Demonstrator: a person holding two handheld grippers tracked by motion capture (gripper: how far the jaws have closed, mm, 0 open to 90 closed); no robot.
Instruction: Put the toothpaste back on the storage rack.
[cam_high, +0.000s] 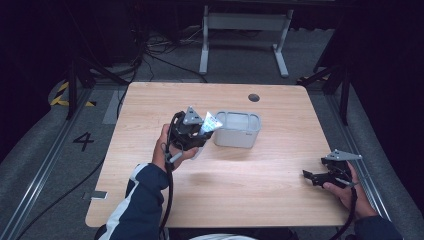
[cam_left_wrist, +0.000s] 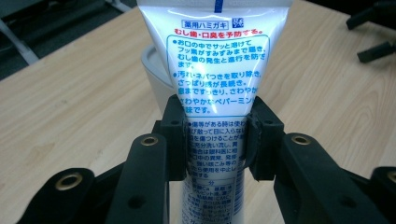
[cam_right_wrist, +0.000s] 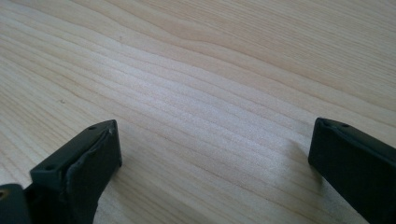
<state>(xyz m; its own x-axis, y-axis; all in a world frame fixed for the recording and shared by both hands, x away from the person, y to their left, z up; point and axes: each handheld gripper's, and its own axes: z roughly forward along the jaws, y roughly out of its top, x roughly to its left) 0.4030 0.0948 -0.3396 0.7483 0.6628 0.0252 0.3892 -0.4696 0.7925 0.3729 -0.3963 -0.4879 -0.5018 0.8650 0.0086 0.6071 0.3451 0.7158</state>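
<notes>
Left gripper (cam_high: 200, 131), fingers (cam_left_wrist: 175, 135) clamped on a white plastic toothpaste tube (cam_left_wrist: 215, 70), lifts it beside the pale grey plastic bin (cam_high: 237, 129) mid-tabletop (cam_high: 260, 175), apparently for dropping in; right gripper (cam_high: 312, 176) rests open near the right edge.

The tube (cam_left_wrist: 217, 84), upper centre of the left gripper view, looks like glossy white plastic, its smooth printed skin catching glare. The table (cam_high: 280, 195) is pale wood with a matt, fine-grained surface. The bin (cam_high: 237, 136), centre of the high view, looks like matt grey plastic. The left gripper (cam_left_wrist: 215, 140) is matt black plastic with brass-coloured inserts. The right gripper (cam_right_wrist: 212, 154) has the same dull black finish.
</notes>
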